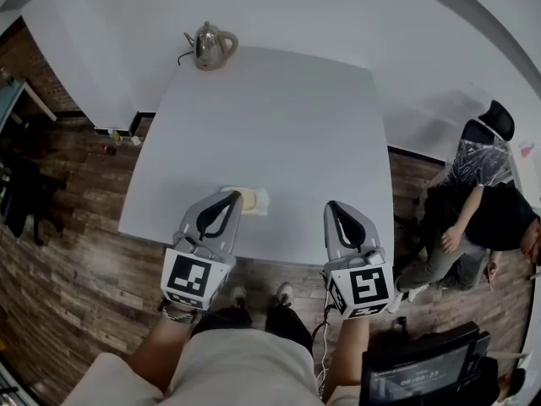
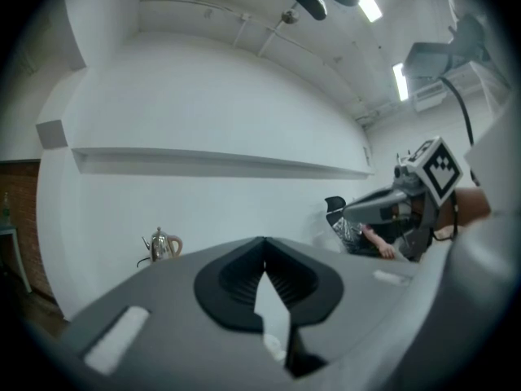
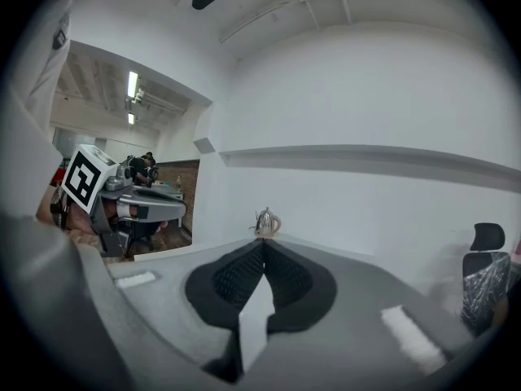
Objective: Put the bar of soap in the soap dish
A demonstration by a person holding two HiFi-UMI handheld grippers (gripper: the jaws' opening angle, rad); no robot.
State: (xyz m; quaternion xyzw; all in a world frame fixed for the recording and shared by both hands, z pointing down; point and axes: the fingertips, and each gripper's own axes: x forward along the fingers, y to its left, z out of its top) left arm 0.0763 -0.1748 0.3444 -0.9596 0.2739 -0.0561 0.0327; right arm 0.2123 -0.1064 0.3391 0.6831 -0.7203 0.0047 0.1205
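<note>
A yellowish bar of soap (image 1: 248, 199) lies on a white soap dish (image 1: 261, 201) near the front edge of the white table (image 1: 279, 125). My left gripper (image 1: 234, 196) hangs over the table's front edge, its tip just left of the soap and covering part of it. Its jaws are shut with nothing between them (image 2: 264, 241). My right gripper (image 1: 332, 204) is level with it further right, away from the dish, also shut and holding nothing (image 3: 264, 244).
A metal kettle (image 1: 211, 46) stands at the table's far edge, also seen as the kettle (image 3: 265, 221). A person sits to the right of the table (image 1: 473, 218) beside a black office chair (image 1: 494, 118). A dark screen (image 1: 414, 370) is at the lower right. The floor is wood.
</note>
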